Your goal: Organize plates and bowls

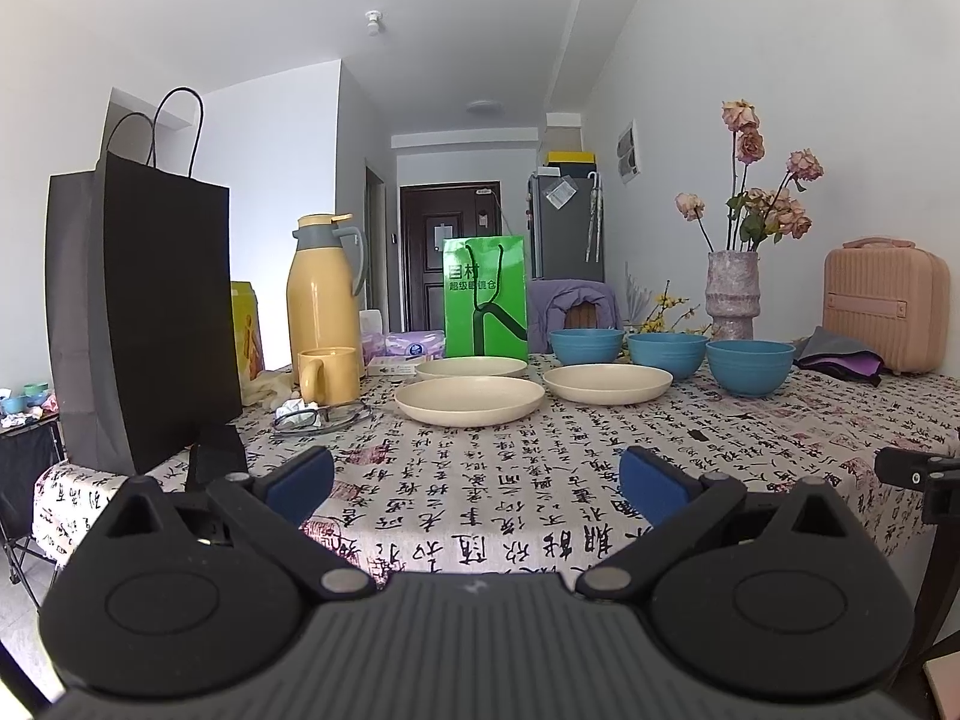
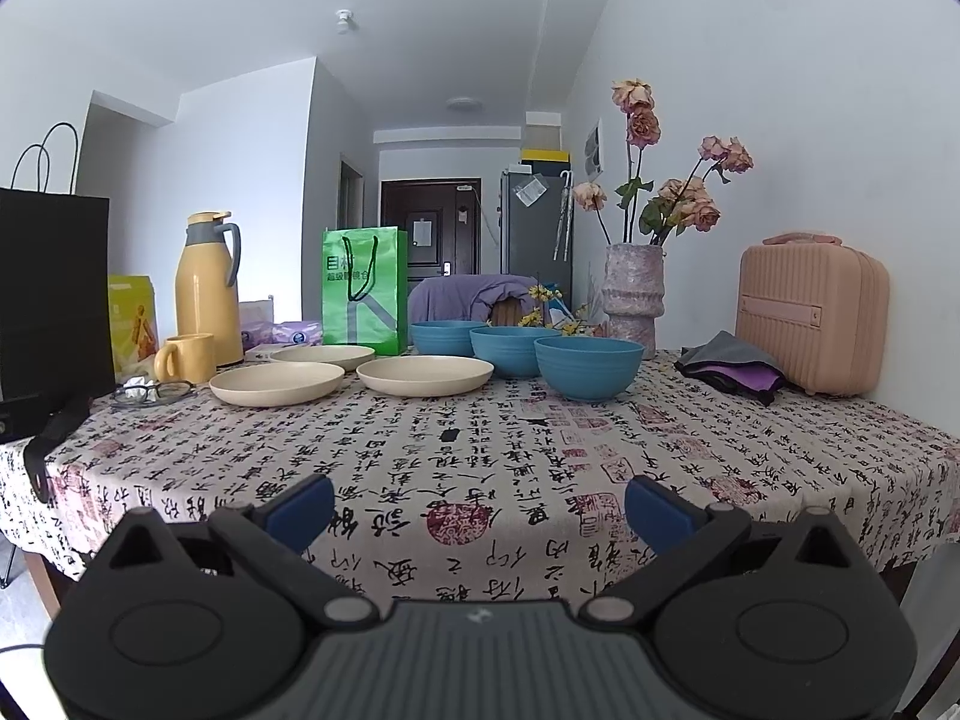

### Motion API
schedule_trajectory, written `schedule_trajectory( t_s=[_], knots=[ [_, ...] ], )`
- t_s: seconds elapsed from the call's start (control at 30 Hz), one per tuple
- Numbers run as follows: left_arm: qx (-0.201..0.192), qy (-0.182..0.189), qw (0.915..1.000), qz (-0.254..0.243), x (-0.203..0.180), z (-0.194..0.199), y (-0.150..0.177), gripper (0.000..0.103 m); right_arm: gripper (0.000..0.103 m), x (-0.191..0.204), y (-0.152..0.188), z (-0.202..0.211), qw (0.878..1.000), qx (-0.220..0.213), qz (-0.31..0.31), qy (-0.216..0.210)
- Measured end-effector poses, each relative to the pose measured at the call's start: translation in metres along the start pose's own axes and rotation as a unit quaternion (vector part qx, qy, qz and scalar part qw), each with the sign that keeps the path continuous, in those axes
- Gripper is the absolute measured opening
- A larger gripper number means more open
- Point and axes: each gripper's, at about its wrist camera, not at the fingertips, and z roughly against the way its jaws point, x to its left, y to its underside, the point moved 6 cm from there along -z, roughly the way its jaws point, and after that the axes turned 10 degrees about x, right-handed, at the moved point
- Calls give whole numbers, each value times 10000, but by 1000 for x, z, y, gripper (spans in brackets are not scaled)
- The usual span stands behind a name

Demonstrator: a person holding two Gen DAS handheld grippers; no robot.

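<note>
Three cream plates lie apart on the patterned tablecloth: a near left one, a far one and a right one. Three blue bowls stand in a row to their right: far, middle, near. My left gripper is open and empty above the table's near edge, well short of the plates. My right gripper is open and empty, likewise at the near edge.
A black paper bag stands at the left. A yellow thermos, yellow mug, glasses and green bag stand near the plates. A vase of dried roses, folded cloth and pink case stand at the right.
</note>
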Motion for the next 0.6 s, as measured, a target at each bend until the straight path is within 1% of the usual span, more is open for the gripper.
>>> schedule_trajectory(
  t_s=[0.3,0.47,0.6],
  knots=[
    [80,-49,9999,47,-1,-17,-10,103,103,-2,-8,-9,9999,-86,37,82],
    [144,-48,9999,74,-5,-36,-19,103,103,-5,-16,-23,9999,-92,16,117],
    [204,-58,9998,66,-7,-57,-25,103,103,-4,-27,-42,9999,-111,5,118]
  ],
)
